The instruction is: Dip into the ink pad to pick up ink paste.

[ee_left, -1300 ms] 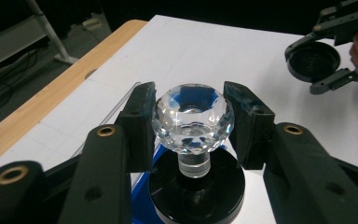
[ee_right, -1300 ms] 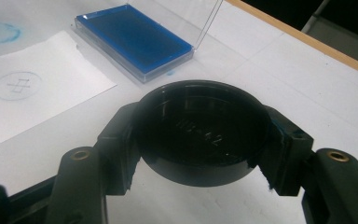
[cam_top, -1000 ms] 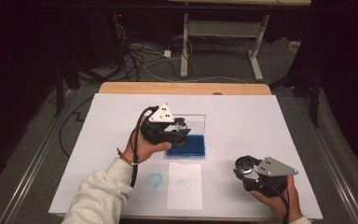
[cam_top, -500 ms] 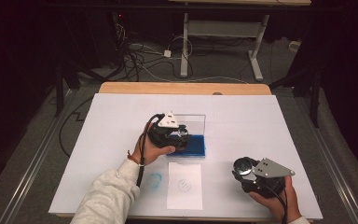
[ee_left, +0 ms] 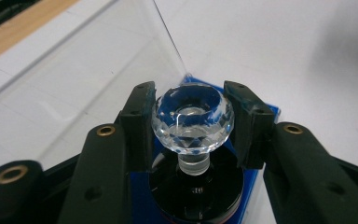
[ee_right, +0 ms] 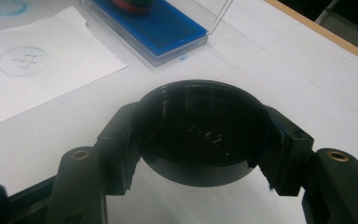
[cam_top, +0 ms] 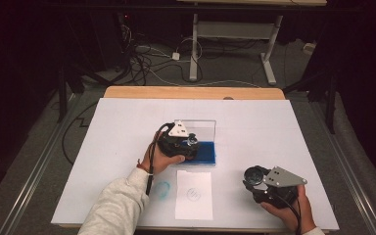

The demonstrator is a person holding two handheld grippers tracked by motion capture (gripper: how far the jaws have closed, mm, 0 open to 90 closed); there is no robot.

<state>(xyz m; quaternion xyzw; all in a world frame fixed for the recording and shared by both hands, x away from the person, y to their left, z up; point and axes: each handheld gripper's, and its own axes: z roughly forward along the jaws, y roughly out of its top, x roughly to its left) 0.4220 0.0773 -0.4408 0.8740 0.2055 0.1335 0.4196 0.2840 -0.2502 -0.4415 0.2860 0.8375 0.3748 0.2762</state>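
blue ink pad, clear faceted knob, black cap

Black grippers w/ brass-ringed screw holes on jaws, grey triangular top plates, black cables; light grey sleeve.

On my white table the open blue ink pad in its clear hinged case sits near the middle; its lid stands upright along the far edge; the clear faceted-knob stamp stands on the pad, between my left gripper's jaws; the white paper sheet with a round stamped mark lies just before the pad; my right gripper, with the black round cap between its jaws, sits right of the sheet.
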